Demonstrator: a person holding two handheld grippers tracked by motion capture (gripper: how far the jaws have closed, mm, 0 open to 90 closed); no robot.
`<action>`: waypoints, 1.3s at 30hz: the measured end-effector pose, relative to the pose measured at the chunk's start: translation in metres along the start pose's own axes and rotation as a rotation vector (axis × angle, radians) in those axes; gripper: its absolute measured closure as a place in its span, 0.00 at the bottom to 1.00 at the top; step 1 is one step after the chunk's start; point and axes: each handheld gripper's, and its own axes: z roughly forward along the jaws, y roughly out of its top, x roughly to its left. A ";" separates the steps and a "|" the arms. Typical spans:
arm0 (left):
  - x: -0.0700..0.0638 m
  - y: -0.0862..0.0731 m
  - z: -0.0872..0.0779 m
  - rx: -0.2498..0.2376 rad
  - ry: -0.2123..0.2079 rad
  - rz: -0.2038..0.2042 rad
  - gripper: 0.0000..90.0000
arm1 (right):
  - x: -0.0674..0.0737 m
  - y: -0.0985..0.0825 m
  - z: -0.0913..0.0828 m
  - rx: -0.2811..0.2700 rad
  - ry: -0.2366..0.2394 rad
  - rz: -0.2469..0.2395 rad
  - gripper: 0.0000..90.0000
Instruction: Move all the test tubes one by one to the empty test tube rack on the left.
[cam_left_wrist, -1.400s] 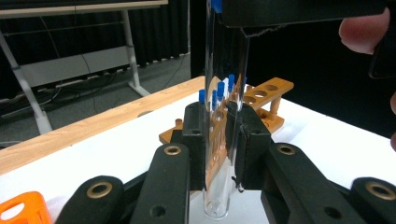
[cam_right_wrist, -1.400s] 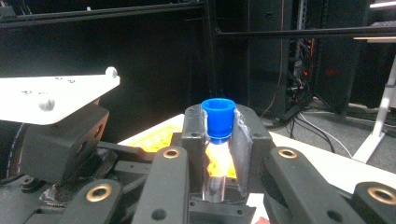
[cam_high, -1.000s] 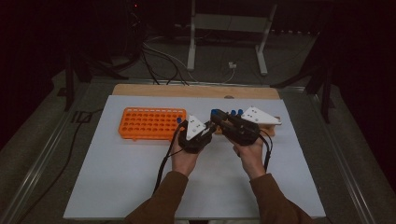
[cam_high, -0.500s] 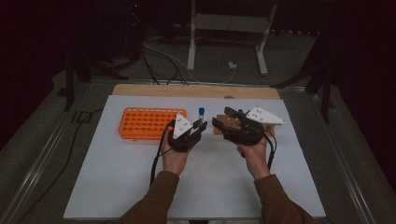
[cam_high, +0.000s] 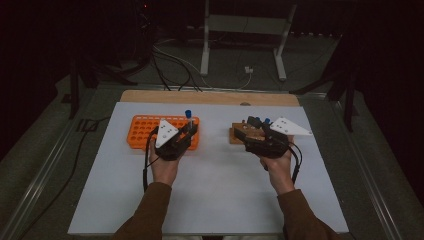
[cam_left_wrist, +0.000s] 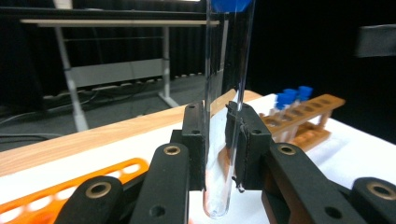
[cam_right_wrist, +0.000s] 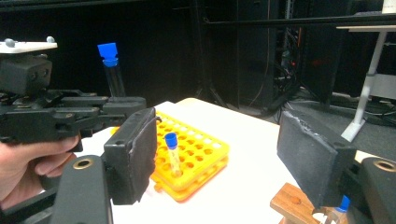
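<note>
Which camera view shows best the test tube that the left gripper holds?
The left gripper view: the test tube stands upright, close up, clamped between the left gripper's pads. The right gripper view shows its blue-capped top from afar; the high view shows it small.

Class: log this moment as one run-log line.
left gripper: shut on test tube | right gripper: open, just opened | orange rack: one tube seated

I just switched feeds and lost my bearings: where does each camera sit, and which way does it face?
High view: above the person's side, looking forward and down on the white table; both forearms enter from below.
Left gripper view: rides the left gripper, looking along jaws shut on a blue-capped test tube, toward the wooden rack.
Right gripper view: rides the right gripper, jaws open, facing the orange rack and the left hand.
Shared: all three show that held tube.
</note>
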 end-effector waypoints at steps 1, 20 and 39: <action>0.004 -0.001 -0.001 0.000 0.008 -0.004 0.86 | 0.000 0.000 0.000 -0.002 -0.001 -0.002 0.32; 0.040 -0.043 0.029 0.054 0.083 -0.023 0.86 | 0.000 -0.002 -0.005 -0.023 0.002 -0.018 0.34; 0.039 -0.073 0.050 0.108 0.075 -0.075 0.85 | -0.003 -0.009 -0.010 -0.038 -0.004 -0.011 0.35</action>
